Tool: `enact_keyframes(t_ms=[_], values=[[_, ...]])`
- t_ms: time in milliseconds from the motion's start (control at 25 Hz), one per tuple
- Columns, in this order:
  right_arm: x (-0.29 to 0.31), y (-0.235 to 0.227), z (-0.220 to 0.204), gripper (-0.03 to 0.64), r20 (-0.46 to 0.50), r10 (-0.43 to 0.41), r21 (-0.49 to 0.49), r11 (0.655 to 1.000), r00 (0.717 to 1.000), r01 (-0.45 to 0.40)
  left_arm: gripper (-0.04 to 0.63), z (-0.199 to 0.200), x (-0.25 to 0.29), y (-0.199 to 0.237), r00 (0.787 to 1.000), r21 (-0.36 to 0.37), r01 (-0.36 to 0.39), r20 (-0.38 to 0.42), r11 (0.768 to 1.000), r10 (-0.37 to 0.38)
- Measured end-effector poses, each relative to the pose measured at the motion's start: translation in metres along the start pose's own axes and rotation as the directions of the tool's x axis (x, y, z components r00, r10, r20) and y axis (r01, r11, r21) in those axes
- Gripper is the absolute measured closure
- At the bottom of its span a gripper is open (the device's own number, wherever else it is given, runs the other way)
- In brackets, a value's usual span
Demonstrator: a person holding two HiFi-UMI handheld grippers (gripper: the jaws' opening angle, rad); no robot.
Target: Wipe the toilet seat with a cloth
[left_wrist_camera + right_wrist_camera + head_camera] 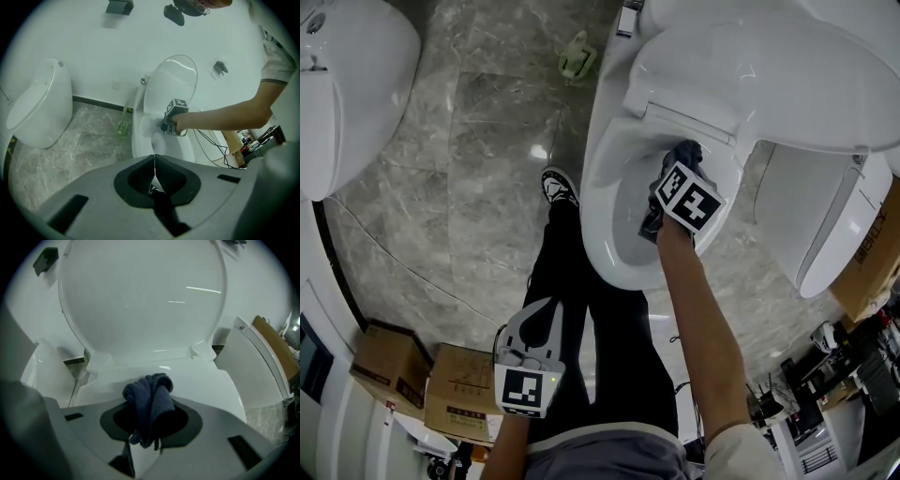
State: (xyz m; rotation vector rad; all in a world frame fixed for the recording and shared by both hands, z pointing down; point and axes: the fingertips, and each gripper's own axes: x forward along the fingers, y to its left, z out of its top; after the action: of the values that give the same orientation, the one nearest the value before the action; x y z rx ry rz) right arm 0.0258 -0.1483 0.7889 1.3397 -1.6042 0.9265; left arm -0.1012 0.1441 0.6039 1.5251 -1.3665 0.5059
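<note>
Wiping with a bunched cloth

Your right gripper [151, 432] has its fingers clenched on the cloth [150, 399], which is wadded just past the fingertips with the toilet seat [211, 380] beyond. Tilt steeper and the hard fingers would likely scrape the seat instead. Only the left gripper view shows your left gripper [153, 183], its fingers pressed together on nothing.

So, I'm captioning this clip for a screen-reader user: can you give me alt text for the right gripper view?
The right gripper is shut on a bunched dark blue cloth, poised over the rear of a white toilet seat. The raised lid fills the upper half of the picture.
</note>
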Motion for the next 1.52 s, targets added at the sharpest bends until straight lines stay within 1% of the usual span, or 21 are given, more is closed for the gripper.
enact_keyframes(t_ms=[160, 320, 560, 680, 800, 920, 1000, 1120, 1200, 1320, 1400, 1520], values=[[-0.004, 0.023, -0.003, 0.509, 0.013, 0.021, -0.048, 0.999, 1.0, -0.021, 0.584, -0.001, -0.004, 0.004, 1.0, -0.022, -0.007, -0.004, 1.0, 0.007], [-0.004, 0.044, -0.008, 0.509, 0.024, 0.057, -0.107, 0.993, 0.998, -0.054, 0.584, 0.0, -0.007, 0.009, 1.0, -0.045, -0.008, 0.011, 0.999, 0.008], [-0.007, 0.055, -0.011, 0.509, 0.033, 0.063, -0.193, 0.98, 0.997, -0.056, 0.584, -0.003, -0.011, 0.016, 1.0, -0.057, -0.021, 0.019, 0.998, 0.022], [-0.009, 0.06, -0.012, 0.509, 0.036, 0.068, -0.271, 0.961, 0.997, -0.056, 0.584, -0.003, -0.011, 0.017, 0.999, -0.069, -0.027, 0.02, 0.997, 0.028], [-0.011, 0.067, -0.015, 0.509, 0.033, 0.077, -0.355, 0.933, 0.996, -0.06, 0.584, -0.004, -0.013, 0.021, 0.999, -0.076, -0.037, 0.025, 0.996, 0.039], [-0.014, 0.075, -0.02, 0.509, 0.034, 0.089, -0.414, 0.908, 0.995, -0.067, 0.584, -0.003, -0.014, 0.023, 0.999, -0.08, -0.042, 0.03, 0.996, 0.044], [-0.016, 0.079, -0.02, 0.509, 0.045, 0.094, -0.46, 0.886, 0.994, -0.063, 0.584, -0.001, -0.013, 0.024, 0.999, -0.099, -0.037, 0.034, 0.994, 0.04], [-0.02, 0.085, -0.024, 0.509, 0.059, 0.101, -0.524, 0.85, 0.993, -0.056, 0.584, 0.004, -0.011, 0.024, 0.999, -0.159, -0.022, 0.046, 0.987, 0.029], [-0.022, 0.092, -0.029, 0.509, 0.063, 0.113, -0.575, 0.816, 0.992, -0.056, 0.584, 0.008, -0.009, 0.023, 0.998, -0.16, -0.018, 0.055, 0.987, 0.027], [-0.025, 0.1, -0.036, 0.509, 0.064, 0.142, -0.65, 0.757, 0.988, -0.067, 0.584, 0.01, -0.008, 0.023, 0.998, -0.133, -0.021, 0.058, 0.991, 0.029], [-0.027, 0.103, -0.042, 0.509, 0.058, 0.164, -0.695, 0.715, 0.985, -0.078, 0.584, 0.007, -0.009, 0.023, 0.998, -0.13, -0.026, 0.053, 0.991, 0.033], [-0.03, 0.109, -0.051, 0.509, 0.046, 0.193, -0.771, 0.631, 0.98, -0.088, 0.584, 0.001, -0.011, 0.025, 0.998, -0.132, -0.039, 0.041, 0.991, 0.045]])
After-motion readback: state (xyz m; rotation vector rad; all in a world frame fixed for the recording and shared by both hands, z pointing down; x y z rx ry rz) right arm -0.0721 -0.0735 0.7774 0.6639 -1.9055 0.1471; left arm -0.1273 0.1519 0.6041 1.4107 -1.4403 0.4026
